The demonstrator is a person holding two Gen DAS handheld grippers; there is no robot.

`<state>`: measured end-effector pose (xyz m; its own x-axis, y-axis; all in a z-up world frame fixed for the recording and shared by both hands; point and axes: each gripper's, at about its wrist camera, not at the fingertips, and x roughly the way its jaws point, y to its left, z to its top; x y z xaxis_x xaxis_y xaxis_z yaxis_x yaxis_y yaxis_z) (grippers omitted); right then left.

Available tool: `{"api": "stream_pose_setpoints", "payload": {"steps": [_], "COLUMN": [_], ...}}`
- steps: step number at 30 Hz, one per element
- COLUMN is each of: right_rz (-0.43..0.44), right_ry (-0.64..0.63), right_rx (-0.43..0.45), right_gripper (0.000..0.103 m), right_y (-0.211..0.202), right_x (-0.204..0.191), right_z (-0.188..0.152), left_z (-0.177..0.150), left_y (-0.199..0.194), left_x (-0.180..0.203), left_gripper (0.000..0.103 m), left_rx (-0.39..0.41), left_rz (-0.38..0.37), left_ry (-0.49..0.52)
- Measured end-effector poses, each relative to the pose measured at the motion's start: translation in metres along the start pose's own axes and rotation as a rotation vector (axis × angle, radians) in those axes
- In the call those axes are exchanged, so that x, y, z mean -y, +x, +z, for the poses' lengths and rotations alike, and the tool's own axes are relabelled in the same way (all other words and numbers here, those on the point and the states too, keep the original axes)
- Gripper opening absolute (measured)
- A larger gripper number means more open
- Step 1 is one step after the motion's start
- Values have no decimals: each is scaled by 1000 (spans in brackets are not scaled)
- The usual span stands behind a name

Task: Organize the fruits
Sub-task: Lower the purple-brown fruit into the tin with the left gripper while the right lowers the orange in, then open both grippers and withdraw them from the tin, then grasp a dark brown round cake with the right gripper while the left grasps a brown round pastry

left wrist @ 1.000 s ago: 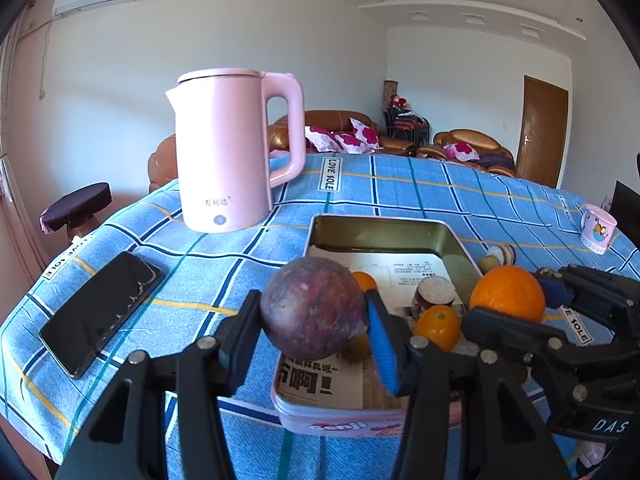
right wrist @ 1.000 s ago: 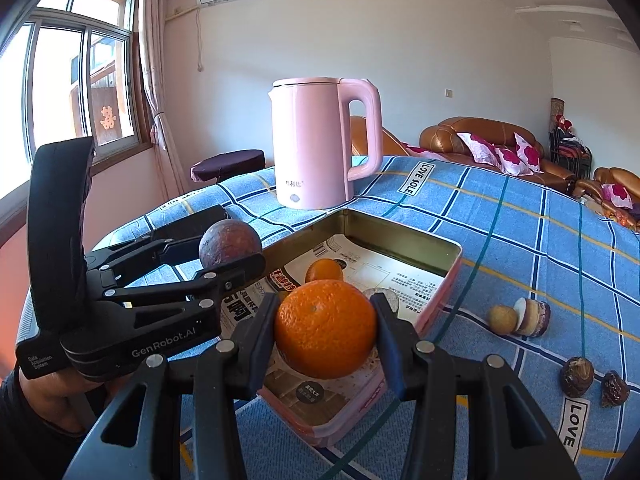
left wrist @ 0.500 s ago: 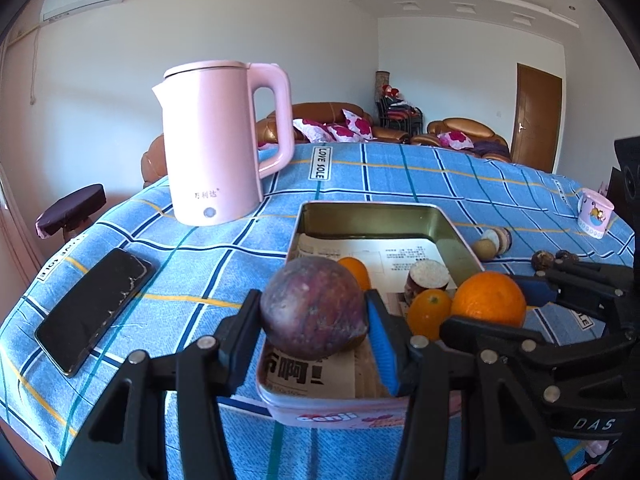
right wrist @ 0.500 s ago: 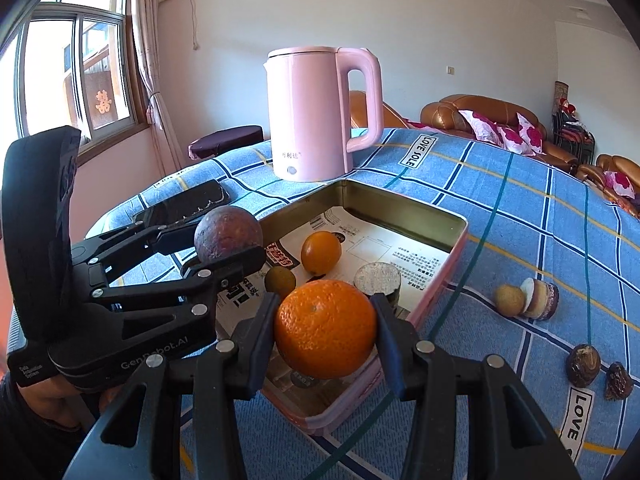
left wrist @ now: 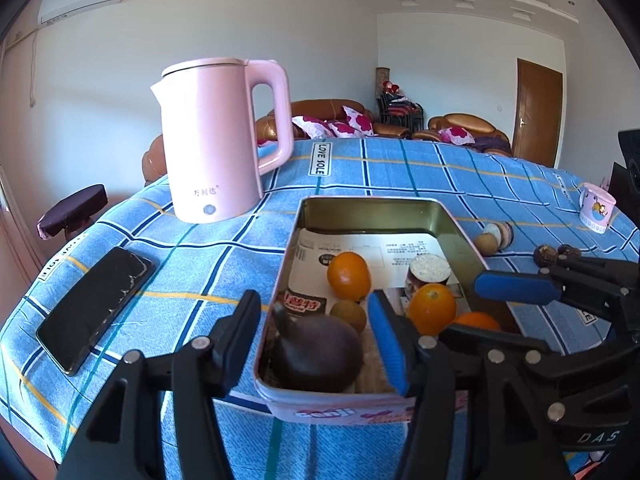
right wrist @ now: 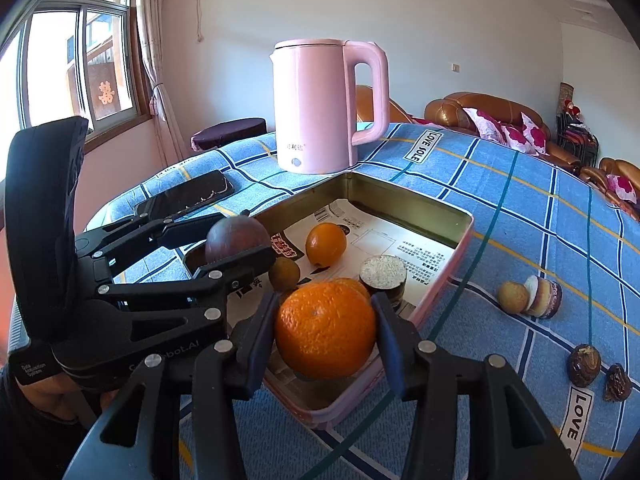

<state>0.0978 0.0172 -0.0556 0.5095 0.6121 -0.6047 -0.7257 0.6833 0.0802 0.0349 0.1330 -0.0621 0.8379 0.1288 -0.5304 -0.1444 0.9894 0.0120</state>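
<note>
Both grippers sit over the tin [left wrist: 362,204] — your left gripper [left wrist: 316,332] has just been opening, and the passion fruit [left wrist: 320,354], gripped a moment ago, now lies loose inside it. Your right gripper [right wrist: 326,330] appears clamped on the orange [right wrist: 324,328]; release it next.

Inside the tin [left wrist: 456,224], at its near corner: passion fruit [left wrist: 316,352], between left gripper's [left wrist: 312,344] jaws. Farther in: small oranges [left wrist: 348,276], halved fruit [left wrist: 429,270]. Behind tin, left: kettle [left wrist: 216,140]. Left, on tablecloth [left wrist: 400,168]: phone [left wrist: 96,308]. Right of tin: loose fruits [right wrist: 528,296].
</note>
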Motion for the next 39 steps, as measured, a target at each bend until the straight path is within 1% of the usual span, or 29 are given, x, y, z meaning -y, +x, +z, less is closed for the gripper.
{"api": "stream_pose_setpoints", "payload": {"steps": [2,3,8,10,12,16,19,24,29,34,36,39], "right_rz": [9,1,-7,-15,-31,-63,-95,-202,-313,-403,-421,-428], "right_ry": [2,3,24,35,46,76,93,129,233,303,330,380], "right_rx": [3,5,26,37,41,54,69,79,68,52,40,18], "right_gripper": [54,56,58,59,62,63,63,63,63,63,63,63], "right_y": [0,-1,-7,-10,-14,-23,-34,-65,-91,-106,-108,-107], "right_x": [0,0,4,7,11,26,40,79,132,168,181,200], "right_z": [0,0,-1,-2,-2,-3,-5,-20,-38,-49,-53,-58], "left_z": [1,2,6,9,13,21,29,40,49,56,60,64], "left_y": [-2,-4,-12,-16,-19,-23,-25,-25,-17,-9,-4,8], "left_x": [-2,-3,-5,-6,-5,9,25,61,98,138,152,170], "left_gripper": [69,71,90,92,92,92,92,92,92,92,92,92], "left_rx": [11,16,53,71,82,99,109,120,94,71,63,51], "left_rz": [3,4,11,9,3,-10,-34,-79,-152,-215,-233,-228], "left_ry": [-7,-11,-35,-48,-57,-47,-28,27,63,112,132,160]}}
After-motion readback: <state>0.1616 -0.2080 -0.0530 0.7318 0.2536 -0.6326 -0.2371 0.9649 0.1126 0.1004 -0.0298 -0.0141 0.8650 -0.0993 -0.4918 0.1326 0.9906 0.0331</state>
